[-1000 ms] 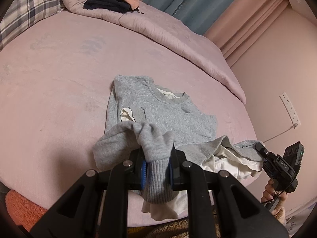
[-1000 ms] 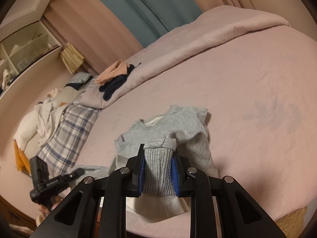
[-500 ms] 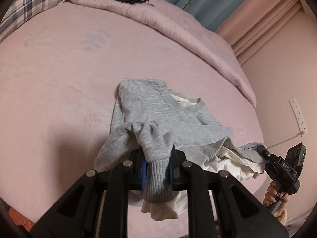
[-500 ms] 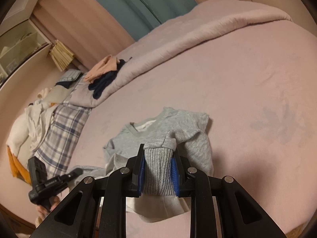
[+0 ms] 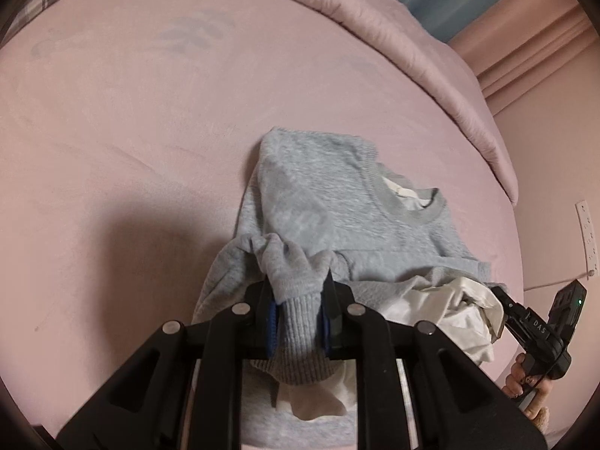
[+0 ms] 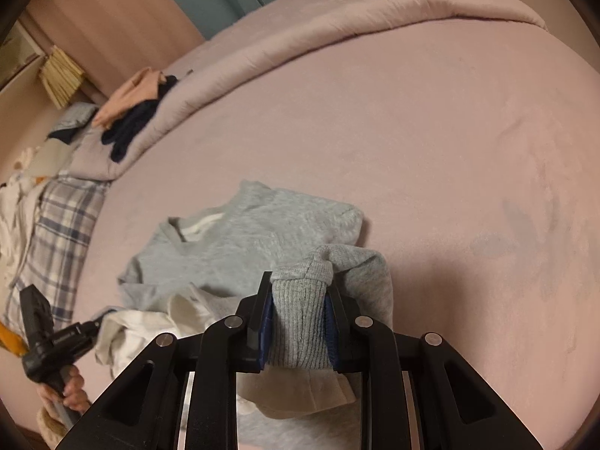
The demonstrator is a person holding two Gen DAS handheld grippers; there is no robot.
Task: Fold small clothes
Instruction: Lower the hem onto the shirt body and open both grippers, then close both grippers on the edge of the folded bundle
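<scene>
A small grey sweatshirt (image 5: 337, 202) lies on a pink bed (image 5: 112, 131), its collar end flat on the sheet and its white lining showing at the neck and along the near hem. The left gripper (image 5: 298, 311) has its jaws narrow around the ribbed grey hem at one corner, the knit bunched between the blue pads; those jaws have just been opening a little, with the cloth between them and the pads touching it. The right gripper (image 6: 298, 322) has its jaws narrow too, clamped on the ribbed hem at the other corner. Both held corners are raised off the bed and drawn over the sweatshirt's body, white lining hanging below each grip. A rolled pink duvet (image 6: 337, 26) runs along the far side of the bed, with dark and peach clothes (image 6: 138, 112) on it near a plaid pillow (image 6: 56, 225).
</scene>
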